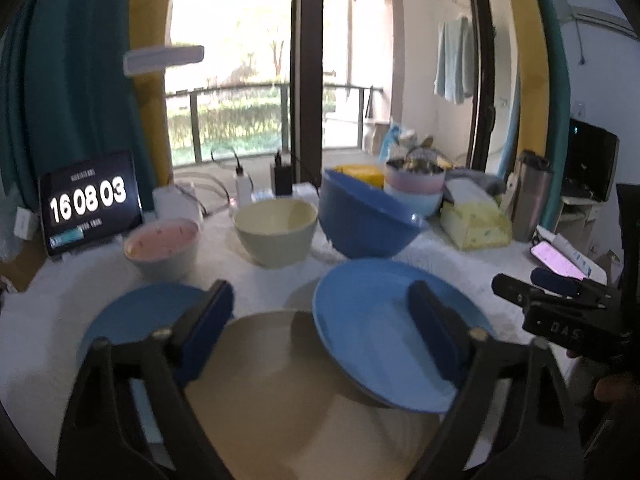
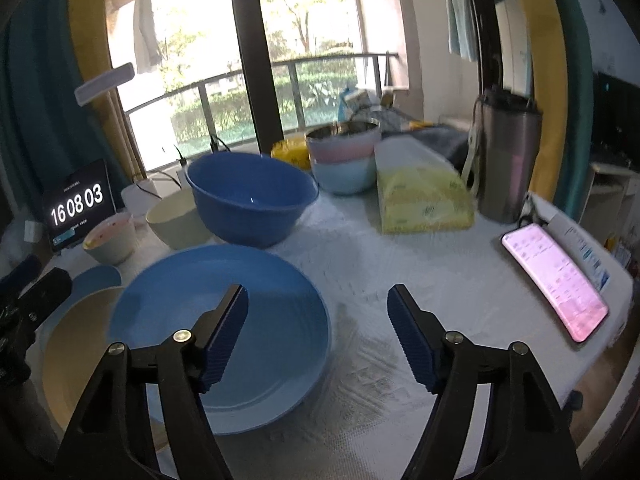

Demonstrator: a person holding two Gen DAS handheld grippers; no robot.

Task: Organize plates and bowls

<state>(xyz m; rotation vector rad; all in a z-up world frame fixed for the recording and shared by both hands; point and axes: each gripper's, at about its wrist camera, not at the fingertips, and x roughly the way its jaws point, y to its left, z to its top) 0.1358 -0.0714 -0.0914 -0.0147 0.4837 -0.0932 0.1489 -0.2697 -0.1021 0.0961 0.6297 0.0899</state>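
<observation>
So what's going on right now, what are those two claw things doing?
Left gripper and right gripper open, empty. Big blue plate overlaps beige plate. Nothing blocking.

Blue plate and large blue bowl: smooth plastic with a soft sheen. Worktop: covered in white, rough-textured cloth. Tumbler: brushed metal, matt; fingers: ribbed blue pads on black plastic.
</observation>
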